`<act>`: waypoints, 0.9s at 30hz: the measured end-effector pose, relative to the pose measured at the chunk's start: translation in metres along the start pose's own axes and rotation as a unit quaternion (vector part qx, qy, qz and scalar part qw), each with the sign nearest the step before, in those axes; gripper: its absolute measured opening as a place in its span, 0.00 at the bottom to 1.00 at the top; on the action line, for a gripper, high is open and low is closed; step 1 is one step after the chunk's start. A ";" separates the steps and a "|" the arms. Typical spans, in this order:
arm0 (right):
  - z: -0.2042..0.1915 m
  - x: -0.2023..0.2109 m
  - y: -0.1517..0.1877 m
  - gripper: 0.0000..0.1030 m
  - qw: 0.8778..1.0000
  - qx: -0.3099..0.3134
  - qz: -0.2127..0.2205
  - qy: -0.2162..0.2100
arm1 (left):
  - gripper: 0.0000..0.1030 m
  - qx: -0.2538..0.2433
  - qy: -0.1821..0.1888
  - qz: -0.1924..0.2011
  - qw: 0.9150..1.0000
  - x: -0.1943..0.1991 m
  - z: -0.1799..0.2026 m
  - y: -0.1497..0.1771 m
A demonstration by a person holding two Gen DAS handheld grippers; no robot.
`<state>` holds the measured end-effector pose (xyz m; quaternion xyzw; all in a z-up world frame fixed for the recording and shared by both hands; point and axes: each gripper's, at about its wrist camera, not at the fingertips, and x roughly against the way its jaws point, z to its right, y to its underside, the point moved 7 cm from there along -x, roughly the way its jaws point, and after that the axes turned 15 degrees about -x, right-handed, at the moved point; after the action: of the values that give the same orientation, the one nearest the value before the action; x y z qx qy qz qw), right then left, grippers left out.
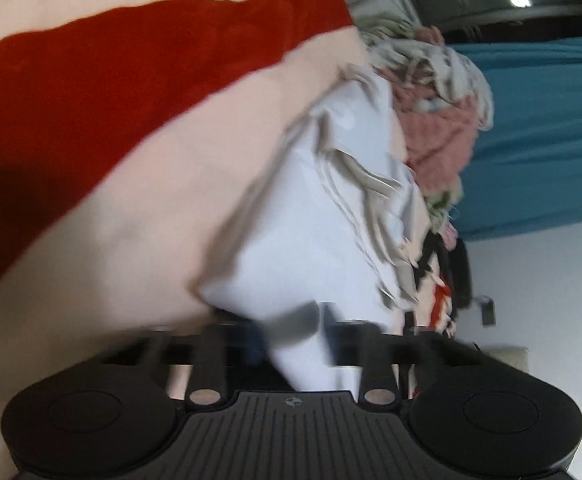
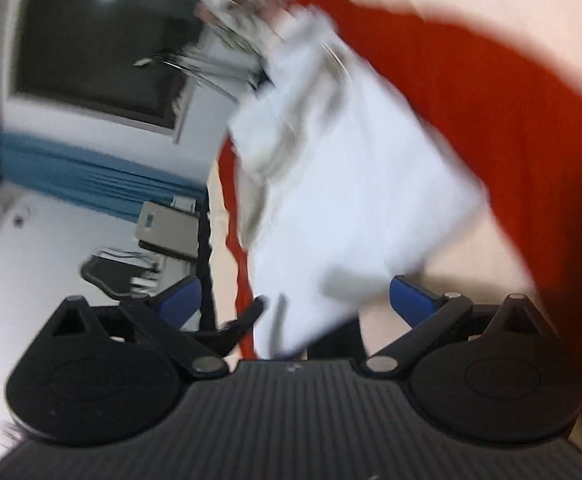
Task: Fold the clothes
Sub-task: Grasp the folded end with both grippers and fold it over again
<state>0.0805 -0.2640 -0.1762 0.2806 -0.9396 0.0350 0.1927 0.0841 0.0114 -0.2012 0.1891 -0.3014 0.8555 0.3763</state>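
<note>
Clearly my left tongs pinch the white cloth; my right tongs gape wide, and only the left view shows the clothes pile.

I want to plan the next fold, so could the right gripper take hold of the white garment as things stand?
Probably yes: the right gripper is open, and the white garment hangs between its fingers.

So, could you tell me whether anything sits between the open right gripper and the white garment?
Nothing visible does: the white garment hangs straight into the gap of the right gripper, its blue fingers spread either side of it.
</note>
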 end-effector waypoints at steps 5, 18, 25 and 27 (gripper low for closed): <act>0.015 0.005 -0.014 0.56 0.998 -0.035 0.052 0.000 | 0.07 0.026 0.033 0.021 0.999 0.004 -0.003 -0.002; -0.014 0.053 -0.015 0.08 0.989 0.041 0.135 -0.045 | 0.03 -0.085 0.065 0.104 0.989 0.081 0.055 -0.006; -0.027 0.111 0.032 0.08 0.979 0.145 0.140 -0.036 | 0.03 -0.149 0.041 0.126 0.980 0.144 0.068 0.038; -0.019 0.126 0.047 0.08 0.978 0.150 0.142 -0.034 | 0.03 -0.152 0.041 0.123 0.980 0.162 0.064 0.056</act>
<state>-0.0354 -0.2864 -0.1084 0.1714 -0.9599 0.1931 0.1096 -0.0569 0.0247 -0.0849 0.0558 -0.4327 0.8466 0.3048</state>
